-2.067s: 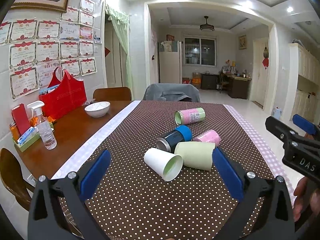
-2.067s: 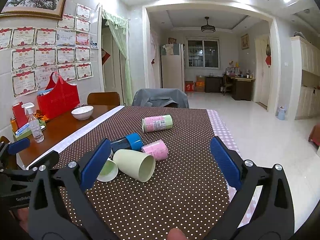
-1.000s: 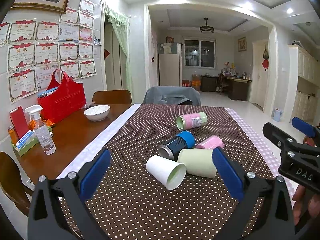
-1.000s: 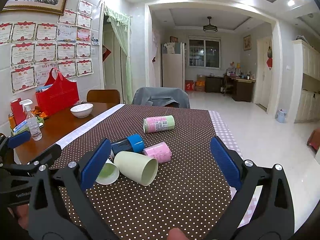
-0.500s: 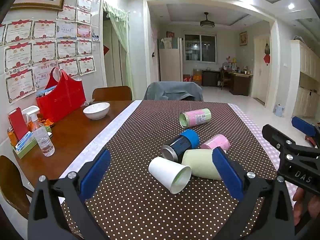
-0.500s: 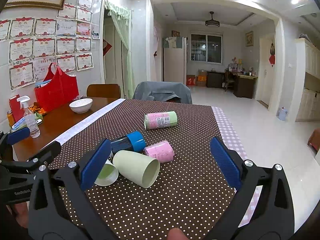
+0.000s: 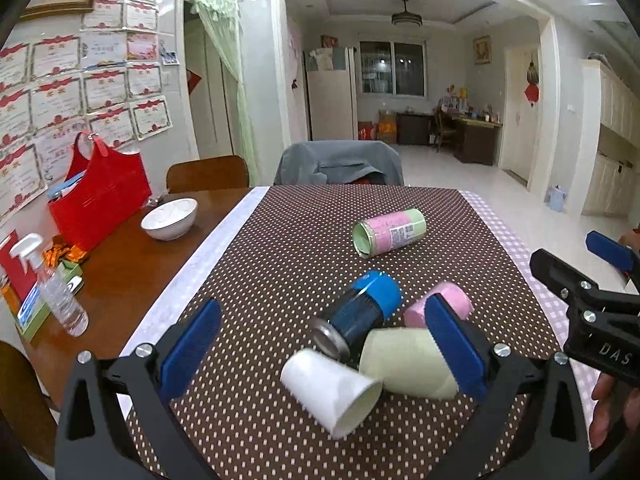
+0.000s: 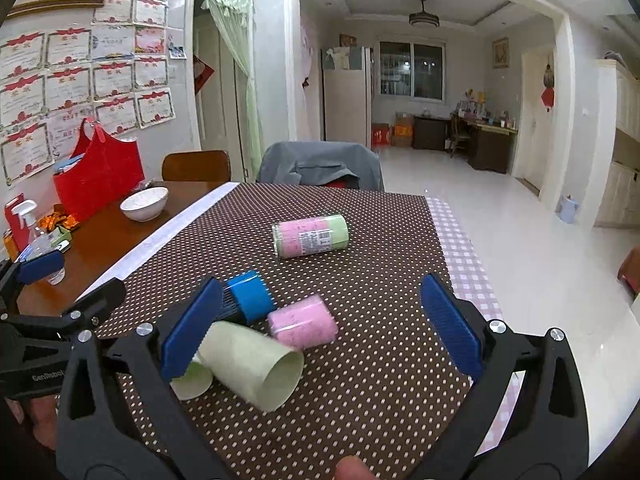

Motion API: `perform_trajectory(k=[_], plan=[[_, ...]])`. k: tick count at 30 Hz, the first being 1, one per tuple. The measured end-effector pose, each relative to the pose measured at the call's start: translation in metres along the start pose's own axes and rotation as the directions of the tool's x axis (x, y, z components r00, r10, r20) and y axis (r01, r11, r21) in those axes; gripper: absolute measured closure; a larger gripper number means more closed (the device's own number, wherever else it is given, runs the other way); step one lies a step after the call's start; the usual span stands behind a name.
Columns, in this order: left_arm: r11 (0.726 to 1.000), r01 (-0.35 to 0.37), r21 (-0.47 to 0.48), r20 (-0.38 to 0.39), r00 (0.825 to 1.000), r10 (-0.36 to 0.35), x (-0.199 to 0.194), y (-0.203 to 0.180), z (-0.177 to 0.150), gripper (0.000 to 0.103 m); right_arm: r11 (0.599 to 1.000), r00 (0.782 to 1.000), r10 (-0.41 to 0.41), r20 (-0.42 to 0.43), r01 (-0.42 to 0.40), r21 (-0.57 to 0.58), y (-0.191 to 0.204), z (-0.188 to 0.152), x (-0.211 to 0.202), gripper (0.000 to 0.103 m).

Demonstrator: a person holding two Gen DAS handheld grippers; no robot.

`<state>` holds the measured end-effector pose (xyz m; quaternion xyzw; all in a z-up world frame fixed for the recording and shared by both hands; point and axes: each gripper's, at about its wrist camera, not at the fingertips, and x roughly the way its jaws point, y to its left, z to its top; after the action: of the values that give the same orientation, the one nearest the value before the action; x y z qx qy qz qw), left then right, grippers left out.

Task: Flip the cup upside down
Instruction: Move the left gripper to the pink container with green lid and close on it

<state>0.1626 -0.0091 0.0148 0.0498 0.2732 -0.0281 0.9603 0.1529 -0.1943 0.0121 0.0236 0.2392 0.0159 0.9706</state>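
Currently, both units are spread wide and hold nothing. The left hand-held gripper (image 7: 320, 344) hovers above the near edge of the worktop (image 7: 280, 248), which carries a brown dotted cloth. Between its blue pads lies a white paper cup (image 7: 332, 392) on its side, mouth turned toward the camera and to the right. Touching that cup on the right is a pale green cup (image 7: 404, 362), also on its side; the right pad overlaps it in this view. Just beyond both lie a dark can with a blue cap (image 7: 362, 312) and a small pink cup (image 7: 454, 302), all close together. Farther ahead, apart from the cluster, a pink-and-green canister (image 7: 388, 232) lies on its side. The right hand-held gripper (image 8: 320, 328) points at the same cluster from the right: the pale green cup (image 8: 252, 364) sits just ahead of its left pad, mouth facing the camera, with the white paper cup (image 8: 192, 380) partly hidden behind that pad. To the far left of both units stand a white bowl (image 7: 170, 218), a red bag (image 7: 100, 196) and a spray bottle (image 7: 56, 292) on bare wood.
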Motion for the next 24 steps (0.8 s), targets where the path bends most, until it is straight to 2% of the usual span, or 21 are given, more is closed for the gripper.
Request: perform_trajectory(k=[8,13,19,24], plan=[[0.997,0.024,0.070,-0.069,0.997,-0.019,0.063,-0.015,0.040,0.004,0.999,0.997,-0.003,-0.082,0.006,0.036,-0.023,0.028,0.055,0.006],[0.989,0.063,0.131,-0.125,0.991,-0.046,0.106,-0.027,0.062,0.004,0.998,0.991,-0.011,-0.132,0.019,0.060,-0.039,0.039,0.090,0.006],[0.976,0.135,0.169,-0.196,0.975,-0.101,0.154,-0.037,0.085,0.004,0.997,0.982,-0.006,-0.188,0.021,0.080,-0.052,0.045,0.130,0.006],[0.960,0.174,0.219,-0.260,0.959,-0.115,0.199,-0.047,0.098,0.004,0.995,0.972,-0.009,-0.236,0.032,0.095,-0.061,0.044,0.161,0.006]])
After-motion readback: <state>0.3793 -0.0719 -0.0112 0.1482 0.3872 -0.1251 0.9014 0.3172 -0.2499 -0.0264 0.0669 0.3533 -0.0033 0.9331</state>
